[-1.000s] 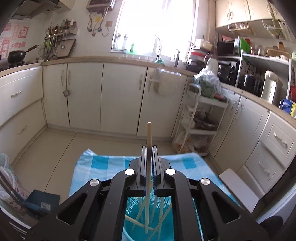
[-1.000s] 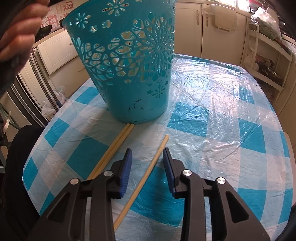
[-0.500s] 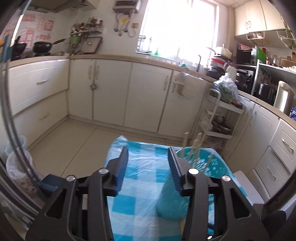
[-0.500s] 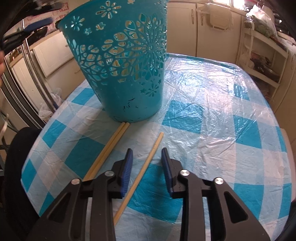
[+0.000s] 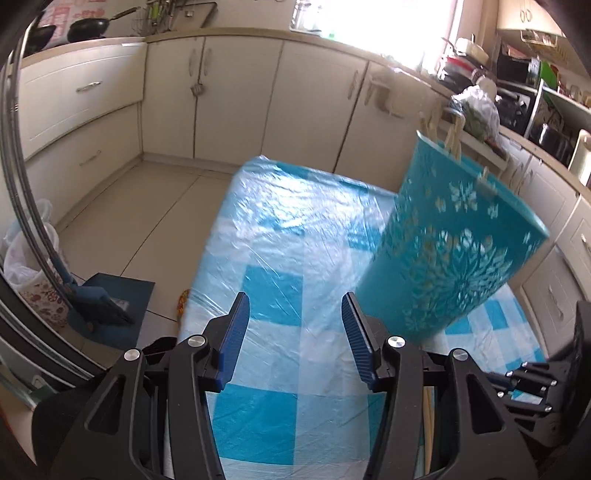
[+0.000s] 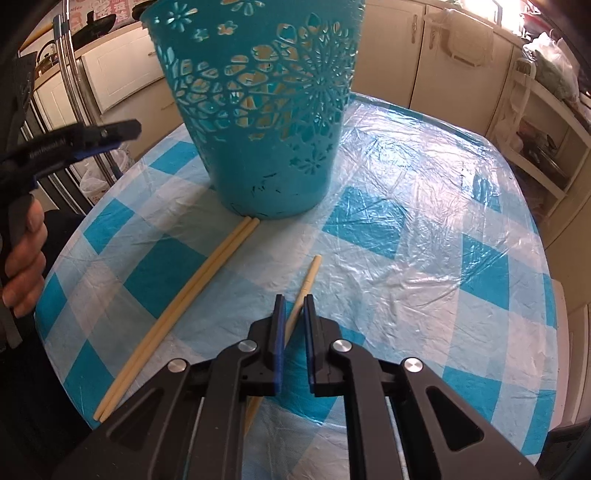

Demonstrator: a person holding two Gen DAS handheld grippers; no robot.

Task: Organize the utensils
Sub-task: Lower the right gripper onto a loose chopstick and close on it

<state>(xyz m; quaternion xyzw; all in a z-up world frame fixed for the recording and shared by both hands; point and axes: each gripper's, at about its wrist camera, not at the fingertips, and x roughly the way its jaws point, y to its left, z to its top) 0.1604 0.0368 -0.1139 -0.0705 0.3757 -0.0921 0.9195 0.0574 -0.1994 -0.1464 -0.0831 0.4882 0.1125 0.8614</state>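
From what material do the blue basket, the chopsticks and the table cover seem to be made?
Basket: likely moulded plastic, matte teal, with cut-out flower holes.
Chopsticks: probably wood or bamboo, pale, plain and unlacquered; the look leaves it open.
Table cover: thin clear plastic film, glossy and wrinkled, over a blue-white check cloth.

bright window [image 5: 373, 22] backlight, fisheye edges, motion-blurred basket [image 5: 454, 240]
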